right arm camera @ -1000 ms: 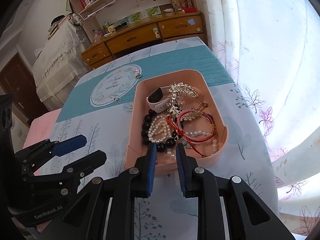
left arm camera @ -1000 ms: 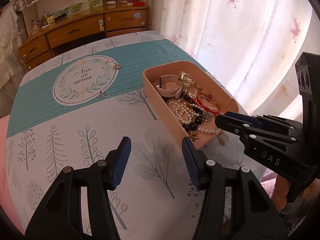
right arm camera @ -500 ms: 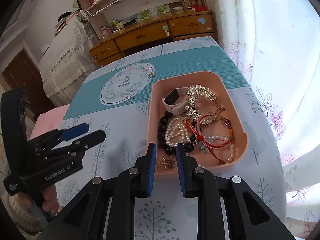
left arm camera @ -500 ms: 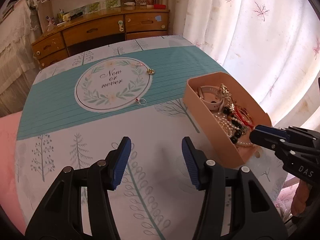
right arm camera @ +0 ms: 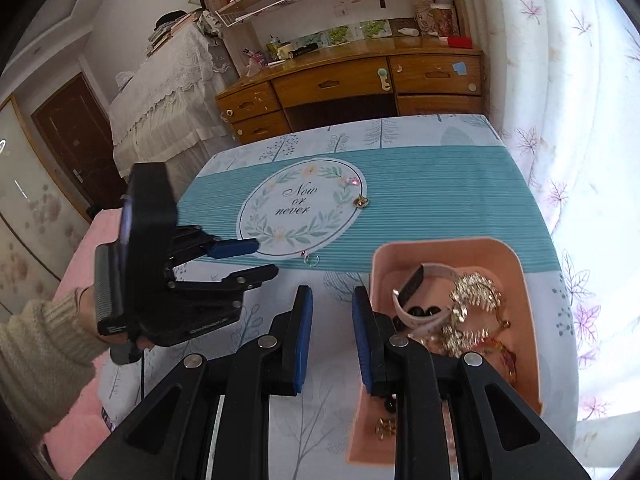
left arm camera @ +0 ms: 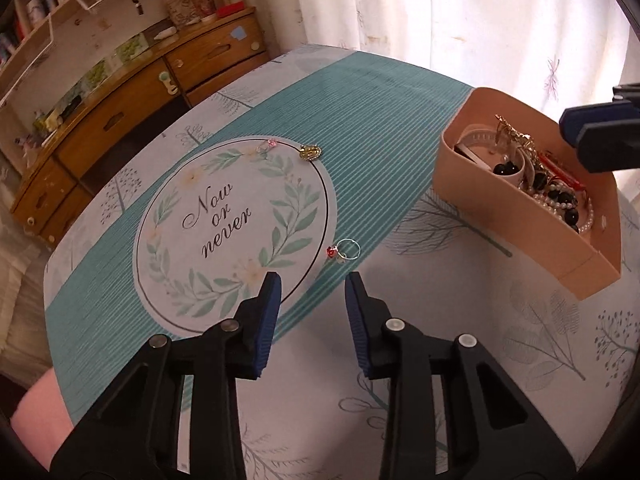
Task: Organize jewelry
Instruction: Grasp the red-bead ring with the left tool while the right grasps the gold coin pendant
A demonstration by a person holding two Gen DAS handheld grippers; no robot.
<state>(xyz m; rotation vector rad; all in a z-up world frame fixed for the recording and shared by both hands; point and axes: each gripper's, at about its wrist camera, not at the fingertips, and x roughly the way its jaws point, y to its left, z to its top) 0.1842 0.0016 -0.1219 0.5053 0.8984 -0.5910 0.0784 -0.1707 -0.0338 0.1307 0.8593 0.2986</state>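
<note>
Left gripper (left arm camera: 312, 280), jaws closing with nothing between them, hangs just short of a red-stone ring (left arm camera: 343, 251) on the tablecloth (left arm camera: 400, 128); right gripper (right arm camera: 329, 298), narrowly parted and empty, beside the pink jewelry tray (right arm camera: 448, 246).

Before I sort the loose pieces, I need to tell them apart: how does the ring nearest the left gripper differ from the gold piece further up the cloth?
The silver ring is a thin open hoop carrying a small red stone; the gold brooch-like piece is a compact, filled cluster. The ring lies on the teal stripes, just outside the printed circle; the gold piece sits on its outline. Both lie loose on the tablecloth, outside the pink tray.
</note>
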